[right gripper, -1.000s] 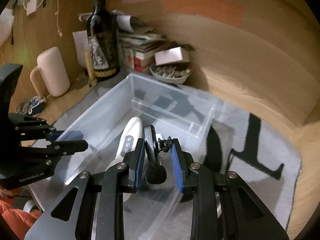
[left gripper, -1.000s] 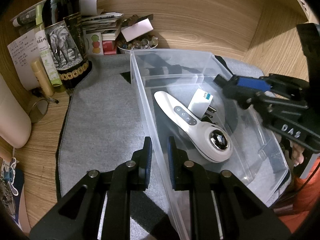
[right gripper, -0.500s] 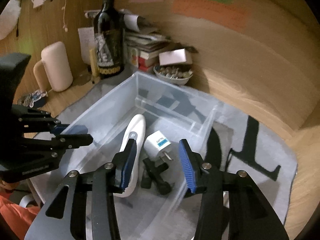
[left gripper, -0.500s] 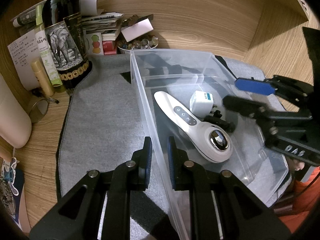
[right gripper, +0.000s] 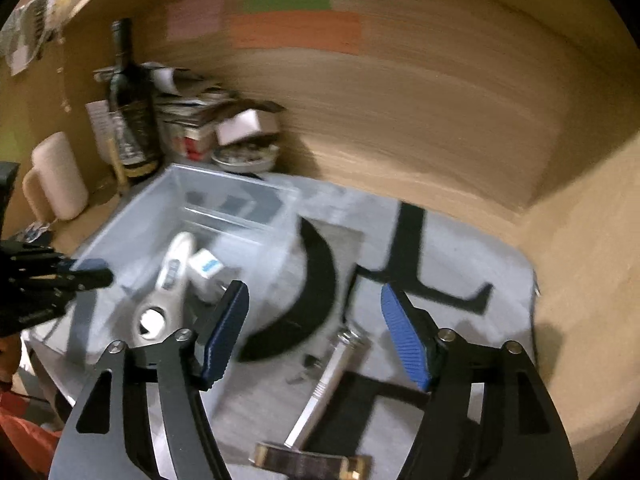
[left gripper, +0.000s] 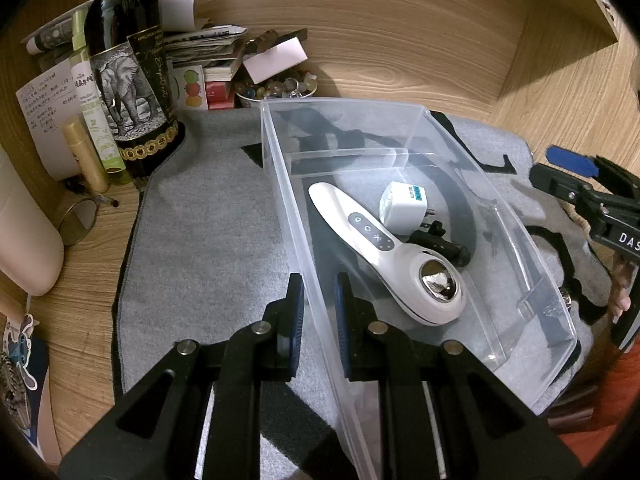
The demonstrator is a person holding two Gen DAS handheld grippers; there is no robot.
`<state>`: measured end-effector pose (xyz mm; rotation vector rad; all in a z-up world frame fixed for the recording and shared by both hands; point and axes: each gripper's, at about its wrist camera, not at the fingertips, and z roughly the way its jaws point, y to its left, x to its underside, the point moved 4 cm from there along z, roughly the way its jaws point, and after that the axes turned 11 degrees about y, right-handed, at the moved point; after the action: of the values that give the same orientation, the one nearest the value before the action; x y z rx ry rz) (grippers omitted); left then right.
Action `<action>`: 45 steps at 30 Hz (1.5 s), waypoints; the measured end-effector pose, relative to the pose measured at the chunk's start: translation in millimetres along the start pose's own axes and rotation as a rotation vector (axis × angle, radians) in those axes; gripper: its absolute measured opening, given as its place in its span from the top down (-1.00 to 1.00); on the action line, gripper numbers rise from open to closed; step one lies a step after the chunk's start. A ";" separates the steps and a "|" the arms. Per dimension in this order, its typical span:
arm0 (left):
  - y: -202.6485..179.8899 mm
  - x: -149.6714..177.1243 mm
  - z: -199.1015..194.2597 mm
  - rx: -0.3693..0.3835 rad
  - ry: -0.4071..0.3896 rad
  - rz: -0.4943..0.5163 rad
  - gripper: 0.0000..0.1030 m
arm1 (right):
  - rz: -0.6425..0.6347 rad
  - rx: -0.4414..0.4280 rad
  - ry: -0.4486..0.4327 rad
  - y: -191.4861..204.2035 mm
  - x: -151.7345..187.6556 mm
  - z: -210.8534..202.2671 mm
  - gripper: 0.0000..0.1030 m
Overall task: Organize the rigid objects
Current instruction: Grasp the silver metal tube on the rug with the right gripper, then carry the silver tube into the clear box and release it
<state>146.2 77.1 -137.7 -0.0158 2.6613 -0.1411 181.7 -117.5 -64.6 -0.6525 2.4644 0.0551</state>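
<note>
The left gripper [left gripper: 319, 316] is clamped on the near wall of the clear plastic bin [left gripper: 420, 106], which sits on a grey mat [left gripper: 208, 240]. Inside lie a white handheld device [left gripper: 384, 248], a white plug adapter [left gripper: 404, 204] and a small black object [left gripper: 440, 240]. The right gripper [right gripper: 314, 332] hangs wide apart and empty over the mat, above a silver metal tool [right gripper: 332, 380] beside the bin.

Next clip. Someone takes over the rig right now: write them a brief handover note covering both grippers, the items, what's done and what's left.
Left gripper: clamped on the near wall of the clear bin.
Right gripper: open, empty, above the grey mat beside the bin.
Done: white handheld device, white plug adapter and small black part lie in the bin.
Left: a metal tool lies on the mat under the right gripper; probably next, along with tiny bits nearby.
</note>
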 end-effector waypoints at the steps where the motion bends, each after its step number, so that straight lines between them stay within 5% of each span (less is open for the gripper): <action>1: 0.0 0.0 0.0 0.000 0.000 0.000 0.71 | 0.009 0.003 0.009 -3.9 2.8 1.4 -0.27; 16: 1.4 1.0 -0.7 -0.008 -0.003 0.003 0.71 | 0.083 -0.041 0.229 -15.3 63.9 56.0 -0.25; 19: 2.0 1.4 -0.4 -0.008 -0.003 0.002 0.71 | 0.096 -0.037 0.238 -17.6 66.2 62.4 -0.06; 27: 2.3 1.8 -0.6 -0.009 -0.004 0.003 0.71 | 0.128 -0.053 0.218 -24.6 66.3 62.2 0.66; 45: 3.6 1.5 -0.4 -0.002 -0.004 -0.002 0.71 | 0.153 -0.035 0.068 -30.0 35.0 21.9 0.72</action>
<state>144.6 80.7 -138.4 -0.0189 2.6571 -0.1392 182.4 -155.4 -98.8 -0.4871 2.5801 0.1384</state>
